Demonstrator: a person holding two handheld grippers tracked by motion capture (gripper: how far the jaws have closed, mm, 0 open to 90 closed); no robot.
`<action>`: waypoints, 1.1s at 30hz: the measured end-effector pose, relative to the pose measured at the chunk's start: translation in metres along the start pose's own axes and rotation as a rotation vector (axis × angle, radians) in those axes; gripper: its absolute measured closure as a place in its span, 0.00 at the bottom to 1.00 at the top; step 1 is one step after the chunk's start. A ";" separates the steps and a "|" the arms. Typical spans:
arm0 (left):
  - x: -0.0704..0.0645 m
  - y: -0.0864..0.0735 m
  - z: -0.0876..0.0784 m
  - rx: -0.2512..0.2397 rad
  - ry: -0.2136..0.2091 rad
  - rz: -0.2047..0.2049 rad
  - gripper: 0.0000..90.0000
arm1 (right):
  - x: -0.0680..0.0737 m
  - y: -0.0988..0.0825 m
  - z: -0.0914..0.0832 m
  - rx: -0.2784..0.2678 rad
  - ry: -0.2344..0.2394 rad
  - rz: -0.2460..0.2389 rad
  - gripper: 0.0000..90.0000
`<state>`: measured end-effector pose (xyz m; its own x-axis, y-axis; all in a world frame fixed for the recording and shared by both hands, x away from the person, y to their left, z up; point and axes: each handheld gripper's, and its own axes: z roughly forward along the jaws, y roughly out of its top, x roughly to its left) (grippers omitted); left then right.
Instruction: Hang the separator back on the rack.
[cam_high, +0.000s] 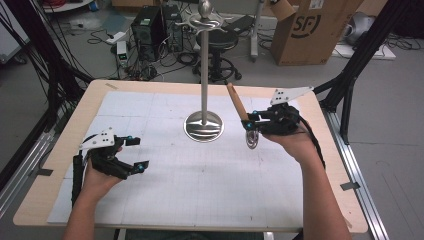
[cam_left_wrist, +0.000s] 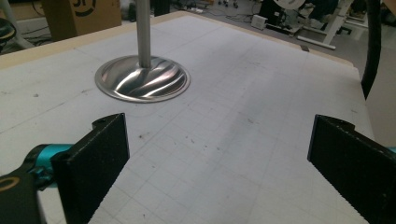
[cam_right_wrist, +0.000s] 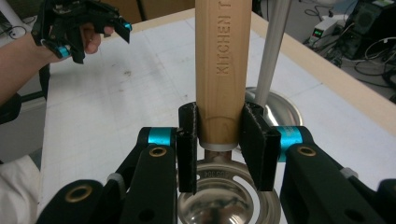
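Two claws over tabletop (cam_high: 75, 130), w/ steel stand (cam_high: 203, 125) as landmark. Right claw (cam_high: 248, 121), just right of stand base, clenched on wooden handle (cam_right_wrist: 219, 70) of a metal utensil (cam_right_wrist: 229, 196); handle tilts up and away, stamped "KITCHEN"; metal head hangs below jaws, beside base. Left claw (cam_high: 134, 153), well left of stand and nearer the person, released: jaws wide apart, nothing between them, above gridded mat (cam_left_wrist: 233, 140).
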<state>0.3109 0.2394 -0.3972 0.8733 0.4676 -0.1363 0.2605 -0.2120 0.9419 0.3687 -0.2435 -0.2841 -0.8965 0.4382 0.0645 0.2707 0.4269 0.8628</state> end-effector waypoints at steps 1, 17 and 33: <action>0.000 0.000 0.000 0.000 0.000 0.000 0.07 | -0.001 0.003 -0.001 -0.006 -0.003 -0.007 0.76; 0.000 0.000 0.000 0.002 0.001 -0.004 0.07 | -0.018 0.053 -0.019 -0.053 -0.039 -0.054 0.76; 0.001 0.000 0.000 0.001 0.000 -0.003 0.07 | -0.026 0.102 -0.027 -0.084 -0.082 -0.074 0.76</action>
<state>0.3114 0.2403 -0.3974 0.8725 0.4684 -0.1392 0.2635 -0.2111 0.9413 0.4098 -0.2326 -0.1845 -0.8805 0.4724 -0.0395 0.1712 0.3945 0.9028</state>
